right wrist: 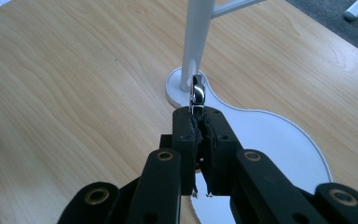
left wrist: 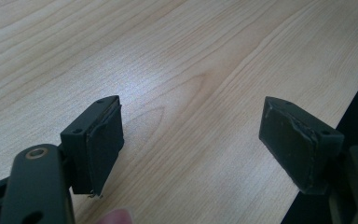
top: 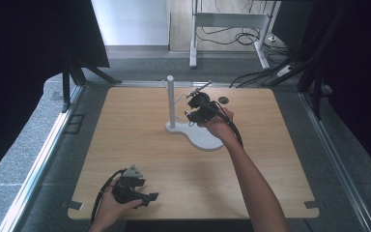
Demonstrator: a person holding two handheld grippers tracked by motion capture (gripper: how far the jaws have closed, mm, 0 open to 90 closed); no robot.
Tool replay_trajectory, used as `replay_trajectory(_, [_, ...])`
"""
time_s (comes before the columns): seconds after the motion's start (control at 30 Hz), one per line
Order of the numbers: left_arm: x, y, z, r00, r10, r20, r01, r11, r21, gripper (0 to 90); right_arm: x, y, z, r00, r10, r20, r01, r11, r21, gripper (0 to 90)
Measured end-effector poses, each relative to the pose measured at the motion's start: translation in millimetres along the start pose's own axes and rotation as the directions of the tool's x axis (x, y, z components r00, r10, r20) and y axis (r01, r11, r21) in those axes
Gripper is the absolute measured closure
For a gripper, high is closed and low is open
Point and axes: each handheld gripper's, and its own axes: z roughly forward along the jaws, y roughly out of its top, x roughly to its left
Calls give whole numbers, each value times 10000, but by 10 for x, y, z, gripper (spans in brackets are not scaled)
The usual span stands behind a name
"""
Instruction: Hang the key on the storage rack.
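A white stand with an upright pole (top: 170, 99) and thin side pegs rises from a flat white base (top: 205, 139) at the table's far middle. My right gripper (top: 191, 115) hovers just right of the pole, over the base. In the right gripper view its jaws (right wrist: 198, 116) are shut on a small shiny metal loop (right wrist: 197, 94), which sticks out past the tips toward the foot of the pole (right wrist: 196, 42). My left gripper (top: 147, 197) rests low at the front left of the wooden table; its jaws (left wrist: 191, 123) stand wide open with bare wood between them.
A small dark round thing (top: 223, 100) lies on the table behind the right hand. The table's front edge (left wrist: 349, 107) runs close by the left gripper. Black curtains flank the table, and cables and a desk frame (top: 232, 21) lie beyond it.
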Motion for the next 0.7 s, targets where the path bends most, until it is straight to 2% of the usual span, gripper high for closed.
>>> replay_trajectory(0.2, [0, 0, -1, 10000, 2, 13, -2, 10000, -7, 222, -64, 35, 37, 9998, 177, 116, -177, 9998, -6, 845])
replay_trajectory(0.27, [-1, 0, 0, 10000, -1, 18, 1, 10000, -8, 222, -109, 49, 56, 9995, 315, 16, -315, 9995, 50, 844])
replay_trajectory(0.7, [-2, 0, -4, 10000, -4, 42, 4, 10000, -16, 222, -202, 107, 118, 9984, 550, 139, -550, 9985, 33, 845])
